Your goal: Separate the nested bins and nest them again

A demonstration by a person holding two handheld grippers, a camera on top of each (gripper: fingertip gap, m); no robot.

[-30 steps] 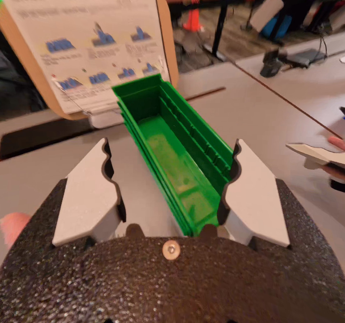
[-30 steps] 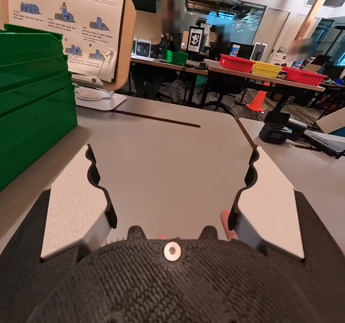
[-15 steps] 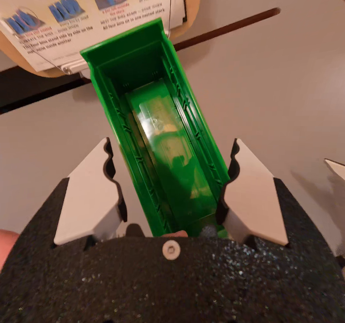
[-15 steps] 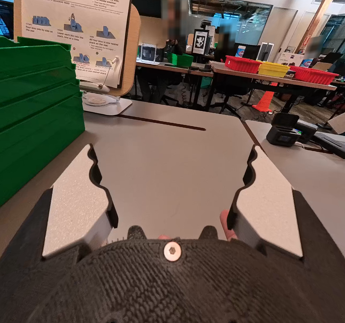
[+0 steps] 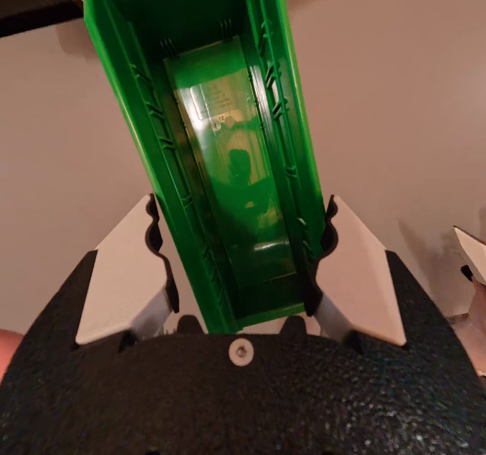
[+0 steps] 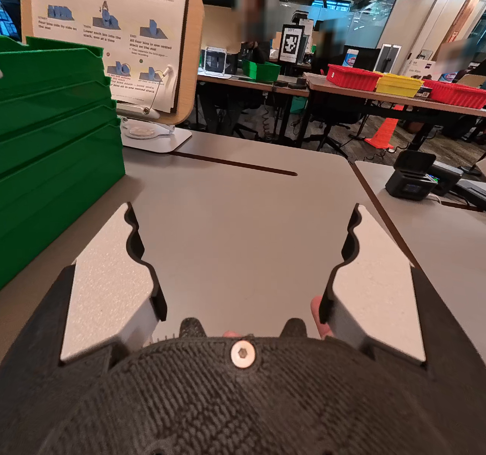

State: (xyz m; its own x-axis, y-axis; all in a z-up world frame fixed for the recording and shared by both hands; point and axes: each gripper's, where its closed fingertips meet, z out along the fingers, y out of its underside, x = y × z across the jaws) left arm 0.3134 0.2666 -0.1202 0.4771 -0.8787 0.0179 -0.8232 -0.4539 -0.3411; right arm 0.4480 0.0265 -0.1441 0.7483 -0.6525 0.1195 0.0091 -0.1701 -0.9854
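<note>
Where the grey counter (image 6: 236, 232) runs back to a dark slot, an open workroom lies beyond, with tables carrying red and yellow trays (image 6: 397, 85) and an orange cone (image 6: 382, 133) on the floor. An instruction sheet on a stand (image 6: 110, 35) rises behind the stack of nested green bins (image 6: 52, 140) at the counter's left. The right hand-held gripper (image 6: 242, 232) gapes wide over bare counter, holding nothing. The left hand-held gripper (image 5: 240, 232), wide open, looks down into the top bin (image 5: 210, 140), its fingers (image 5: 126, 271) straddling the near end.
</note>
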